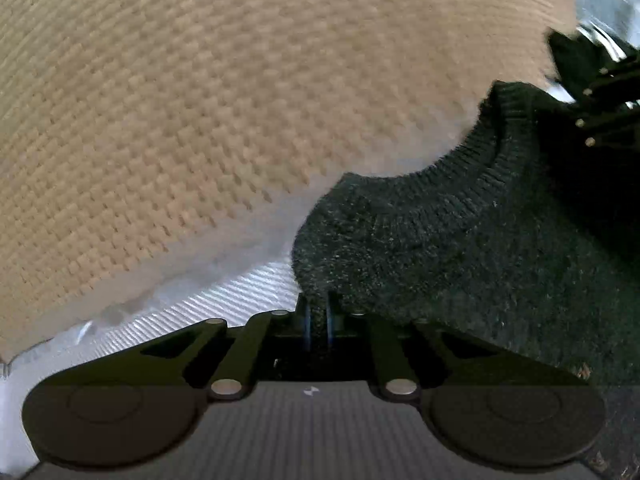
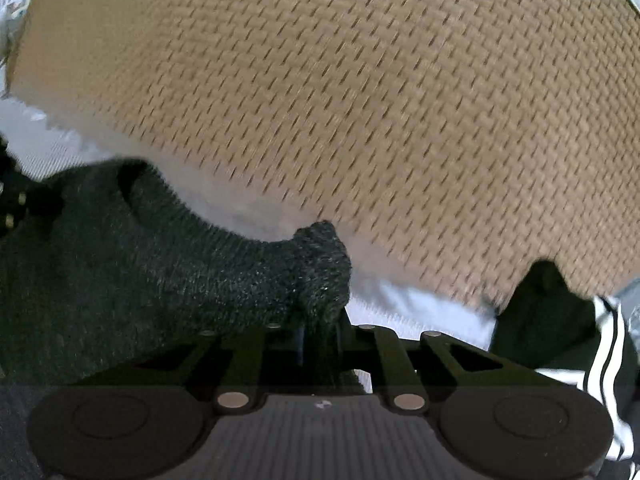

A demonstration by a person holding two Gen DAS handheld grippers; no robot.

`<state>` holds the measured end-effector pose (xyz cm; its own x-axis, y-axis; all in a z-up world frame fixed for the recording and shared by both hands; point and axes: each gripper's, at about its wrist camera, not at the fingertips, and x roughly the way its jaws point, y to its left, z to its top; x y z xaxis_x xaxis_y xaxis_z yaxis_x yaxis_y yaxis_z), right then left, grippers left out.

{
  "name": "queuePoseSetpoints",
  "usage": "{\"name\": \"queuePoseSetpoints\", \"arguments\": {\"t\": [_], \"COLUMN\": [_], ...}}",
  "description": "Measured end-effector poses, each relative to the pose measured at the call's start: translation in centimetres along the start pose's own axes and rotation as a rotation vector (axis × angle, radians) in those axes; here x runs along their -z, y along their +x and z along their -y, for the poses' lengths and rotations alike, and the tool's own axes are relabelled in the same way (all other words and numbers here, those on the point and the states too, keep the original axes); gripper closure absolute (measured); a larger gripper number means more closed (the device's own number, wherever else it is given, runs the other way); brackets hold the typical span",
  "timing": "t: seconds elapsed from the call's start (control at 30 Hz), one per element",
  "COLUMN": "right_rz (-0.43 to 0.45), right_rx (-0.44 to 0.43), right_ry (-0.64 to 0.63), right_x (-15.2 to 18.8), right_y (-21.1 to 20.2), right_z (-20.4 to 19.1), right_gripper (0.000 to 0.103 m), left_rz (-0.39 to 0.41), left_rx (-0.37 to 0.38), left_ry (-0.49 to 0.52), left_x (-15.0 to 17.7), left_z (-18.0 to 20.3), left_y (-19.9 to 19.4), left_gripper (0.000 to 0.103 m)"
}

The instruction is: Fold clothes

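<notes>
A dark green knitted sweater (image 1: 460,248) with a ribbed neckline fills the right of the left wrist view and the left of the right wrist view (image 2: 140,260). My left gripper (image 1: 318,320) is shut on the sweater's edge at one side of the neckline. My right gripper (image 2: 320,328) is shut on a bunched corner of the same knit at the other side. The sweater hangs stretched between them over a tan woven mat (image 1: 200,100). The right gripper's black frame (image 1: 592,92) shows at the far right of the left wrist view.
The tan woven mat (image 2: 400,100) lies on a white ribbed sheet (image 1: 224,304) that shows along its edge. A black garment with white stripes (image 2: 604,360) lies at the lower right of the right wrist view, beside a dark shape (image 2: 544,304).
</notes>
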<state>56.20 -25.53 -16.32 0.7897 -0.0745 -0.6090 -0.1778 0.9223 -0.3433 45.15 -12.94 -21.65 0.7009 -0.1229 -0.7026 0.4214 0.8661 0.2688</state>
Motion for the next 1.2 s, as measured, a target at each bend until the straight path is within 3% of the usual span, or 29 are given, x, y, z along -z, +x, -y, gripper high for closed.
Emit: {"name": "queuePoseSetpoints", "arguments": {"t": [0.13, 0.37, 0.63, 0.83, 0.87, 0.9, 1.0, 1.07, 1.2], "right_rz": [-0.01, -0.068, -0.08, -0.03, -0.006, 0.041, 0.236, 0.312, 0.323], "right_rx": [0.048, 0.064, 0.019, 0.042, 0.059, 0.087, 0.141, 0.079, 0.044], "right_ry": [-0.038, -0.004, 0.108, 0.104, 0.05, -0.085, -0.632, -0.722, -0.781], "right_x": [-1.7, -0.7, -0.1, 1.7, 2.1, 2.9, 7.7, 9.2, 9.8], "right_y": [1.5, 4.6, 6.3, 5.3, 4.8, 4.1, 1.6, -0.1, -1.1], "right_z": [-0.1, 0.3, 2.2, 1.7, 0.9, -0.8, -6.9, -8.1, -8.8], "right_gripper": [0.089, 0.088, 0.087, 0.087, 0.087, 0.088, 0.088, 0.088, 0.088], "left_rz": [-0.021, -0.03, -0.003, 0.045, 0.047, 0.048, 0.054, 0.057, 0.064], "left_rx": [-0.023, -0.029, -0.051, -0.135, -0.144, -0.153, -0.179, -0.197, -0.231], "left_ry": [-0.027, -0.057, -0.02, 0.101, 0.119, 0.137, 0.191, 0.227, 0.299], "left_x": [-0.8, -1.5, -1.7, -0.1, 0.0, 0.2, 0.6, 0.9, 1.5], "left_z": [0.0, 0.3, 0.3, 2.7, 2.9, 3.2, 4.0, 4.5, 5.5], "left_y": [1.2, 3.5, 4.9, 5.0, 4.9, 4.9, 4.7, 4.6, 4.4], "left_gripper": [0.095, 0.092, 0.092, 0.094, 0.096, 0.097, 0.098, 0.098, 0.098]}}
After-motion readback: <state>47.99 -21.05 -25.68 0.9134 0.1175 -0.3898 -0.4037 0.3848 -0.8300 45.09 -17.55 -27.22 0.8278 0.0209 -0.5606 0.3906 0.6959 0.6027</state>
